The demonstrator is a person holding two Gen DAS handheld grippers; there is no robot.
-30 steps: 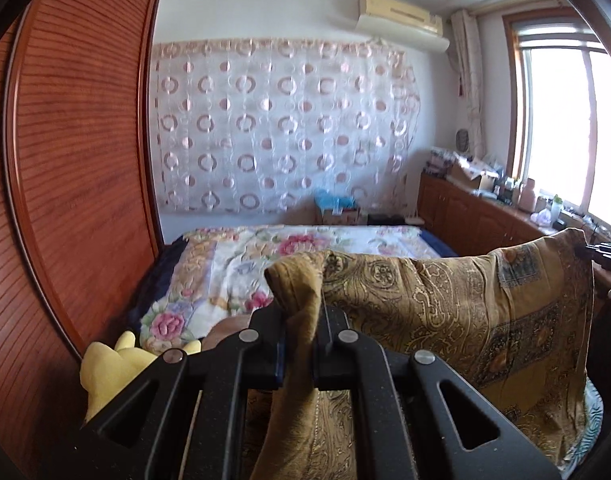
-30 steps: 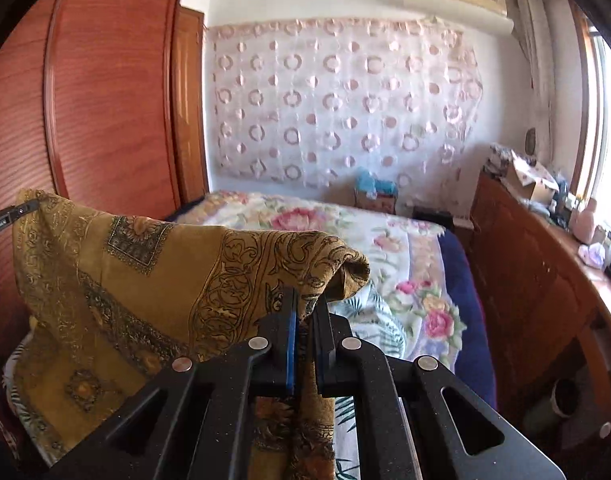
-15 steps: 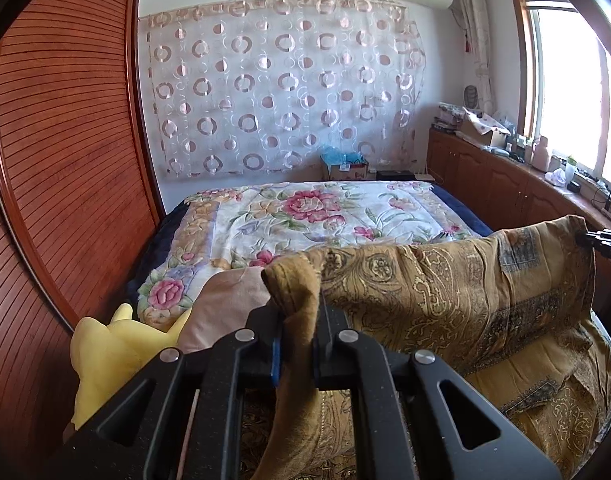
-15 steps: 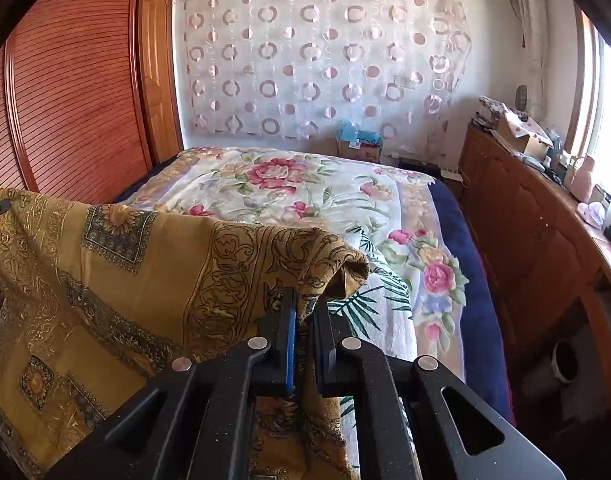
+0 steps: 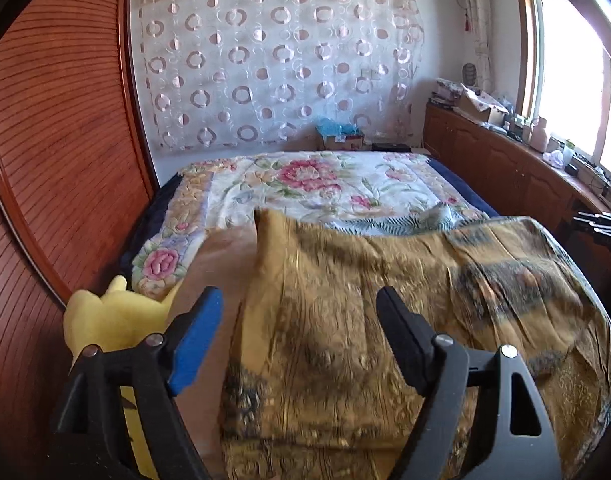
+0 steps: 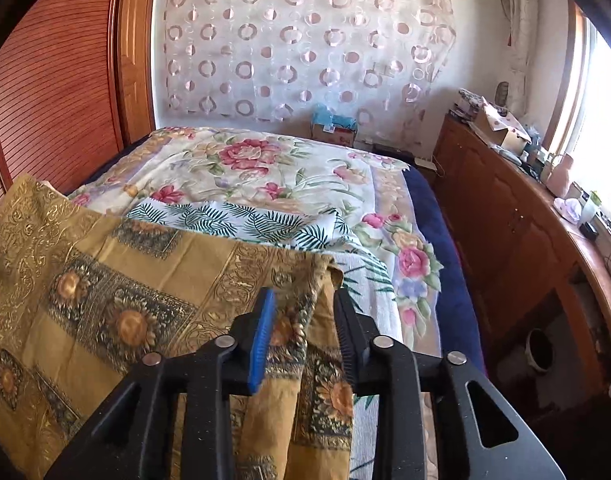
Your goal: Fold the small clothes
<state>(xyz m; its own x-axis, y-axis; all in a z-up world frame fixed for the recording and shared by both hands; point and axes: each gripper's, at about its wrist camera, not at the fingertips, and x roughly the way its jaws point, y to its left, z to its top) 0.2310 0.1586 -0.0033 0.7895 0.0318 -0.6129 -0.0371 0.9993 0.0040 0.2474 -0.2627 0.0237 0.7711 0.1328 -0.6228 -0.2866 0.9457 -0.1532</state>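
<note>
Ochre-gold, sunflower-and-scroll printed: small cloth (image 5: 385, 280) laid over the near end of the bed (image 5: 305, 184), doubled, with one layer over another. Long axis running side to side across the bed's foot, from one gripper to the other.

Nearest, at the foot's left side: left gripper (image 5: 299, 300), jaws wide apart, gripping nothing, poised over the cloth's left edge, with fabric directly ahead and below. At the foot's right side: right gripper (image 6: 305, 300), jaws likewise parted, with a bunched corner of the cloth rising between them, unpinched. Probably the better-placed gripper for a fresh grasp, with fabric already inside its span; likely to need only a closing, against a dip down and forward on the left.

Beside the left gripper, off the bed's left edge: yellow plush toy (image 5: 105, 316). Under the cloth, further up the bed: fern-print fabric (image 6: 245, 220), then the floral quilt.

Along the bed's left flank: slatted wooden wardrobe (image 5: 57, 140). Along its right: cluttered wooden counter (image 6: 505, 220) under a bright window. Beyond the bed's head: circle-patterned curtain (image 5: 265, 68).
</note>
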